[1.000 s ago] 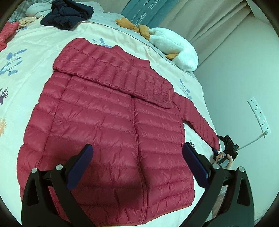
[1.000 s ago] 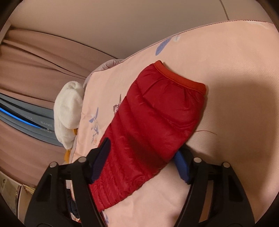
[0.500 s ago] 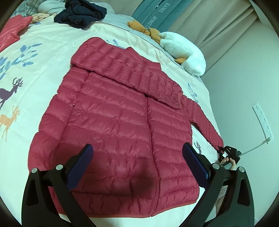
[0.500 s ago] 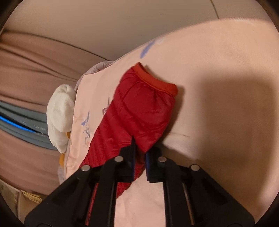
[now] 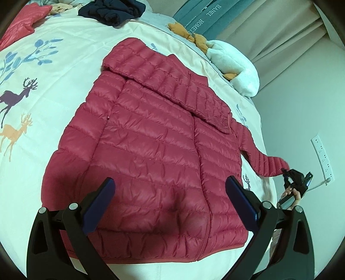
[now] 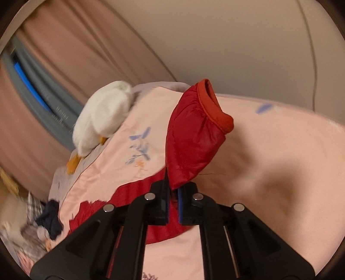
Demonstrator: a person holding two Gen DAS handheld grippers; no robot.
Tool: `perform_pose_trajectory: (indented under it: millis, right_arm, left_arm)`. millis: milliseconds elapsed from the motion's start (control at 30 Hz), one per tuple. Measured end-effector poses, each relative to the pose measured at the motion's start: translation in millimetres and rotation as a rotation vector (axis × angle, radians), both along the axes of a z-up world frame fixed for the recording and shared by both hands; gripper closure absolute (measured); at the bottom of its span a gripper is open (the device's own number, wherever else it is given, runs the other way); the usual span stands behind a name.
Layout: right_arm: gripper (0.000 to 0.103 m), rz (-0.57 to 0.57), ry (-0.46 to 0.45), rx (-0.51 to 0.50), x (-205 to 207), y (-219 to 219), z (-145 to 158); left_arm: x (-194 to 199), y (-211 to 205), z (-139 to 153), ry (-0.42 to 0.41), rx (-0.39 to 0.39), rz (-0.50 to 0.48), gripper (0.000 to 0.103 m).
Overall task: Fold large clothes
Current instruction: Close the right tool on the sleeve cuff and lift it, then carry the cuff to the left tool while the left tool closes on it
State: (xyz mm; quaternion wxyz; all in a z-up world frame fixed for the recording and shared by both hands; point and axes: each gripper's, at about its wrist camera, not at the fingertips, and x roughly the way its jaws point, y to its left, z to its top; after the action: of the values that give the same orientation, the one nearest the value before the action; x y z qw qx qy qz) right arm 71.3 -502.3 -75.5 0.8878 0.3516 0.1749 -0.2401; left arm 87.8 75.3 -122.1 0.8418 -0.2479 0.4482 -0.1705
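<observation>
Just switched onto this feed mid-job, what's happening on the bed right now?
A person is folding a red puffer jacket spread front-up on the bed. The right gripper is shut on the sleeve near its cuff and holds it off the bedsheet. The left gripper hangs open over the jacket's lower hem, gripping nothing. The other sleeve already lies folded across the chest. A white plush toy and dark clothes sit near the head of the bed.

You see white fluffy plush toy (image 5: 235, 64) at bed edge, crumpled navy garment (image 5: 112, 10) far side, white wall socket strip (image 5: 322, 159).
</observation>
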Motion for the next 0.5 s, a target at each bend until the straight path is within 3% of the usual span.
perform_pose_trajectory:
  millis: [267, 500]
  right_arm:
    - [0.098, 0.153, 0.016, -0.179, 32, 70, 38]
    - [0.098, 0.326, 0.030, -0.293, 62, 141, 52]
  left_arm:
    - [-2, 11, -4, 0.004, -0.023, -0.001, 0.001]
    - [4, 16, -9, 0.033, -0.052, -0.001, 0.001]
